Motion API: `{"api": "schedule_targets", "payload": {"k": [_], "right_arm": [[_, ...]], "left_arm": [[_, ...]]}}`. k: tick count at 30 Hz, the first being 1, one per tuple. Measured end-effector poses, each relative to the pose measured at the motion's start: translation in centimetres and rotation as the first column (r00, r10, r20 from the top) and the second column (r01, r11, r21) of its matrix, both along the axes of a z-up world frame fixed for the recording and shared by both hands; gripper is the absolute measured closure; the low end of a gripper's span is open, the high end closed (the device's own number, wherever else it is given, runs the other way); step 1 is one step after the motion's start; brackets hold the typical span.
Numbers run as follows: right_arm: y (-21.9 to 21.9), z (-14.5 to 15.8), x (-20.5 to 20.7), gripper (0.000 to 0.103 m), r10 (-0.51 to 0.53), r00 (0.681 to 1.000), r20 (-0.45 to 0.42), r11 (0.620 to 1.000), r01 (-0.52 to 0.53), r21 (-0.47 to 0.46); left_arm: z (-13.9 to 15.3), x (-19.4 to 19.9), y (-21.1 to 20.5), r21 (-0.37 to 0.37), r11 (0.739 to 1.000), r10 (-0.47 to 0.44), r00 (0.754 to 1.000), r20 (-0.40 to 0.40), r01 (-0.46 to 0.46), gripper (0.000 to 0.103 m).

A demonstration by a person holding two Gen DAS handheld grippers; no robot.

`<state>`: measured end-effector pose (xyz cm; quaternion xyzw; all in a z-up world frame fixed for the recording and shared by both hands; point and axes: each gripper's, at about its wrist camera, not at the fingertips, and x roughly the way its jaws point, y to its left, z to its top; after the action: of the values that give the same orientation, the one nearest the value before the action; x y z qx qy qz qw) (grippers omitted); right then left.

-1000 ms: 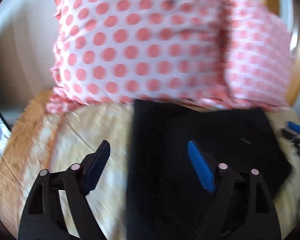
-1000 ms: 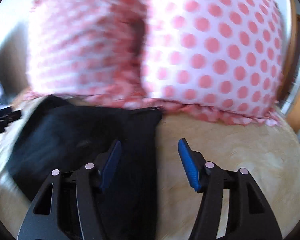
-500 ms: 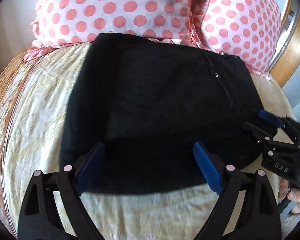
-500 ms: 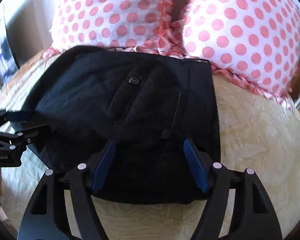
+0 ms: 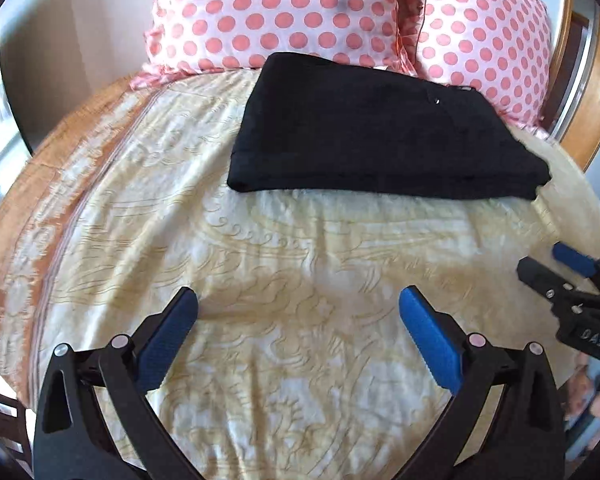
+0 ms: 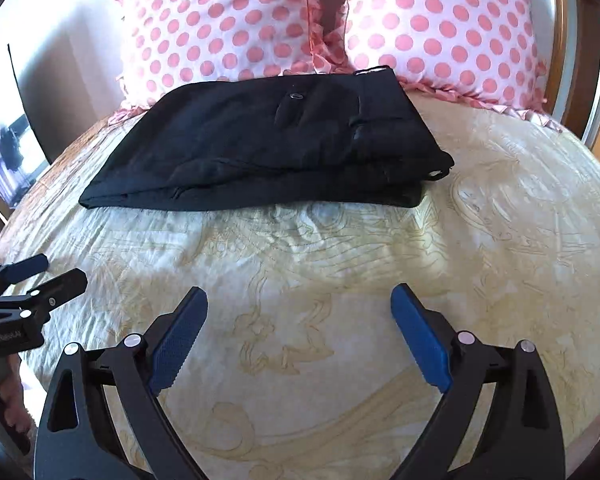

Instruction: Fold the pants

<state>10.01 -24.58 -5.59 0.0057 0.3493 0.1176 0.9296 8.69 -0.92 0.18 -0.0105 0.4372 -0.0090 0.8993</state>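
The black folded fabric pants [image 5: 380, 128] lie in a squat rectangular stack at the far edge of the cream-and-gold patterned bedspread [image 5: 300, 264], their back edge touching the two white pillows with pink polka dots [image 5: 284, 12], the button and waistband end [image 6: 376, 76] toward the bed's right side; I hold the left gripper [image 5: 298, 304] low over the near part of the bedspread, its blue pads spread wide with only bare cloth between them, and the right gripper [image 6: 300, 300] likewise gaping and empty, both sets of jaws having just been opening as I let the garment go. The fold looks finished to me, so the step in hand is a clean retreat: I would bring both tools straight back toward the near edge, keeping the fingers off the stack so no layer is dragged askew. The layers at the stack's right end [image 6: 428, 176] sit slightly stepped; if I tidy them, I judge a light nudge from that side safer than a fresh pinch
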Motion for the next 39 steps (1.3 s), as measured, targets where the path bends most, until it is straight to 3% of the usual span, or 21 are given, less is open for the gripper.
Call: {"api": "schedule_targets", "payload": {"k": [5,9,11,24,39], "right_arm": [[0.5,0.2,-0.7,0.007,-0.012,0.999,0.034,1.0,0.013,-0.02],[1.1,-0.7,-0.7,0.001,-0.037,0.999,0.022,0.998,0.038,-0.051],[1.6,-0.9,-1.1,0.001,-0.047,0.998,0.048,0.995,0.051,-0.086],[1.5,-1.6,-1.8,0.001,-0.081,0.987,0.136,0.994,0.089,-0.055],[1.4,-1.8,-2.2,0.001,-0.086,0.983,0.163,0.994,0.095,-0.048]], "left_arm": [[-0.2,-1.0,-0.1,-0.006,1.0,0.001,1.0,0.014,-0.001,0.002],[-0.6,-1.5,-0.9,0.063,0.998,0.003,0.999,0.05,-0.006,0.002],[-0.8,-1.9,-0.9,0.052,0.998,0.018,0.997,0.071,-0.021,0.002],[-1.2,-3.2,-0.9,0.056,0.998,0.022,0.985,0.169,-0.032,0.002],[-1.2,-3.1,-0.8,0.051,0.998,0.026,0.983,0.182,-0.036,0.002]]}}
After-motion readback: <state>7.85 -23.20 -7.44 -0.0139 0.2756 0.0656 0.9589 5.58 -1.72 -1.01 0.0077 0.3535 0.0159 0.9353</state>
